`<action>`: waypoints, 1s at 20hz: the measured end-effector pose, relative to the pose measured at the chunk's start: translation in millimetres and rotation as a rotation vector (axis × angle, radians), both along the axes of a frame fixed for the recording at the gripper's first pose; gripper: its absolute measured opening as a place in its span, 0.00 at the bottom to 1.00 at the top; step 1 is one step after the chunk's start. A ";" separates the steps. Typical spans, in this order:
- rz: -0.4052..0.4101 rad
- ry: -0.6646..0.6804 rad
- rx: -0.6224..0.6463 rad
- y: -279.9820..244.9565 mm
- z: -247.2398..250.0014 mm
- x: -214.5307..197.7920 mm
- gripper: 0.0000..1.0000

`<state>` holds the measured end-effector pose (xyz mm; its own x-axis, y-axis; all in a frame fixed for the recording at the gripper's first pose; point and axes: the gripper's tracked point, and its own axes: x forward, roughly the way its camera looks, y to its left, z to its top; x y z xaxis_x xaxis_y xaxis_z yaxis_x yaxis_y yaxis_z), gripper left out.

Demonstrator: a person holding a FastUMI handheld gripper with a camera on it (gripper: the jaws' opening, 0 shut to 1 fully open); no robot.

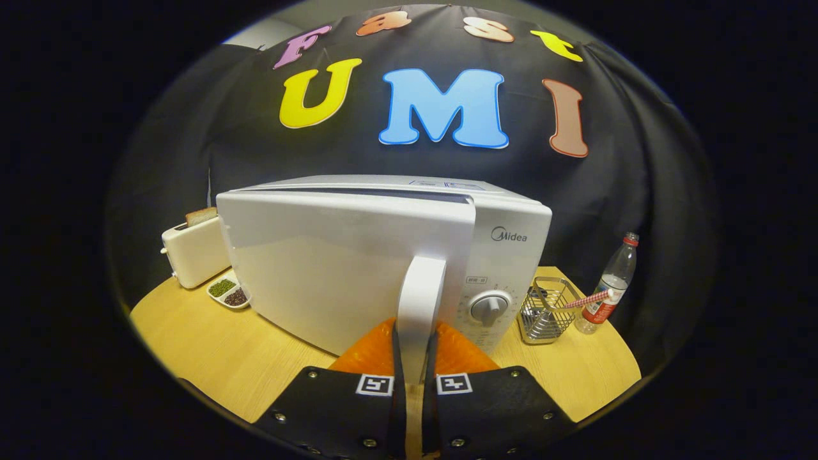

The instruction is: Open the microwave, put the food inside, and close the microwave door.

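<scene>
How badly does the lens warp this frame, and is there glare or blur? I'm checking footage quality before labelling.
Gripper view: strong fisheye bend, so the table edge curves and the microwave top bows; soft sheen on the microwave door, nothing washed out; light falls off toward the rim; the gripper, closed on the door handle, looks slightly soft up close; the bottle stays sharp.

A staged kitchen corner inside a recording booth: a light wooden desk point(211, 358) carries a white microwave oven point(383, 255), a cream toaster point(195, 255) with bread in its slot, a small white two-part dish point(229, 294) of green and dark grains, a wire mesh basket point(543, 313) and a clear plastic bottle point(610, 287), all before a draped black cloth wall point(639, 191).
</scene>
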<state>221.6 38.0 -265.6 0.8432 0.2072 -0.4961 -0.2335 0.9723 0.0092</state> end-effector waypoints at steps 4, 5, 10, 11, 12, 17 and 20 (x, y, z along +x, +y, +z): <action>-0.006 0.033 0.043 8.3 5.4 -29.0 0.20; 0.000 0.034 0.050 12.6 6.2 -37.2 0.20; 0.007 0.026 0.006 25.9 10.6 -72.7 0.33; 0.003 0.028 0.005 28.8 10.6 -79.7 0.33; -0.004 0.033 0.013 31.6 11.3 -86.0 0.33; -0.030 0.059 0.050 50.5 12.3 -121.4 0.33; -0.025 0.065 0.050 61.6 13.9 -141.6 0.33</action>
